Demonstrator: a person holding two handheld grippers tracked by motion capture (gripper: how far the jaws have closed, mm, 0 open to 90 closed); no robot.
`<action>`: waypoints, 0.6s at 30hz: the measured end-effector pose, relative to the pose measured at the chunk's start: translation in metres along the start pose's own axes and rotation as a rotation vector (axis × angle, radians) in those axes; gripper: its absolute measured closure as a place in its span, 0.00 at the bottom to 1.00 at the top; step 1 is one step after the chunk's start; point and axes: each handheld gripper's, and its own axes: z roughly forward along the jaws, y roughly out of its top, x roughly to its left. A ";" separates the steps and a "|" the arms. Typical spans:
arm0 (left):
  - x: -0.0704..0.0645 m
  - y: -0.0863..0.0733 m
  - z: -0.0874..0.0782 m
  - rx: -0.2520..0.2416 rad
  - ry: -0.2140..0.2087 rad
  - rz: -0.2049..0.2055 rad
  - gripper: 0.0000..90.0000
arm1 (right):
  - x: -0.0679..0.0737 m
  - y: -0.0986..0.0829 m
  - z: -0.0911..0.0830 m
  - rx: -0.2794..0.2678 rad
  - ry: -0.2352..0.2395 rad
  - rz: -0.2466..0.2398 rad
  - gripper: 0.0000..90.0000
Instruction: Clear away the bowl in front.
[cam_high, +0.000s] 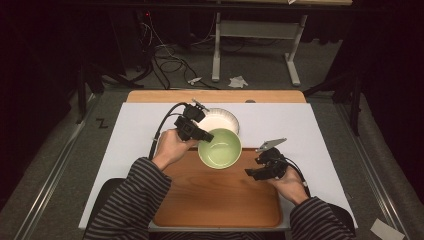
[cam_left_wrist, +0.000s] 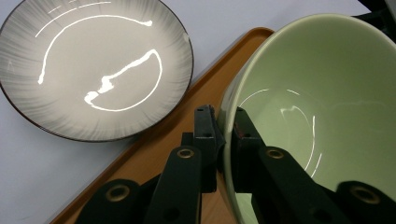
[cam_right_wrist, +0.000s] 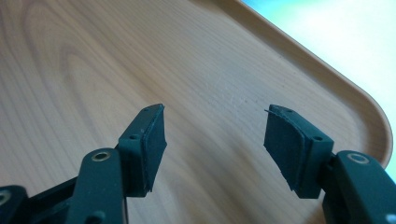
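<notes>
Green bowl (cam_high: 220, 148) is what we see at the heart of things, sitting at the far edge of the wooden tray (cam_high: 220, 200), its far rim reaching past the tray's lip toward the plate. In the left gripper view the bowl (cam_left_wrist: 322, 107) looms pale green and glossy, and the left gripper (cam_left_wrist: 223, 135) pinches its rim, one jaw against the outer wall and the other inside. We cannot tell from these views whether the bowl rests on the tray or is lifted slightly off it. From above, the left gripper (cam_high: 196, 131) meets the bowl at its left rim, held by the left hand (cam_high: 172, 147) in a striped sleeve.

Just beyond the bowl lies the plate (cam_high: 218, 119), white from above, partly covered by the gripper and the bowl's edge. Seen up close, the plate (cam_left_wrist: 93, 65) is grey with fine streaks toward a dark rim, resting on the white mat (cam_high: 280, 120) just off the tray's edge (cam_left_wrist: 154, 140).

To the right, well apart from the bowl, the right gripper (cam_high: 257, 172) hovers near the tray's right side, held by the right hand (cam_high: 287, 185). In its own view the right gripper (cam_right_wrist: 215, 140) has its jaws spread wide with nothing between them, above the bare wood grain of the tray (cam_right_wrist: 93, 70).
</notes>
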 end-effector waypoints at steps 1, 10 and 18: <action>0.000 0.000 0.000 0.000 0.000 0.000 0.93 | 0.000 0.000 0.000 0.000 0.000 0.000 0.44; 0.000 -0.011 -0.007 0.011 -0.017 -0.003 0.93 | 0.000 0.000 0.000 0.001 -0.001 0.002 0.44; 0.001 -0.018 -0.010 0.015 -0.027 -0.008 0.93 | 0.001 0.000 0.001 0.006 -0.004 0.001 0.44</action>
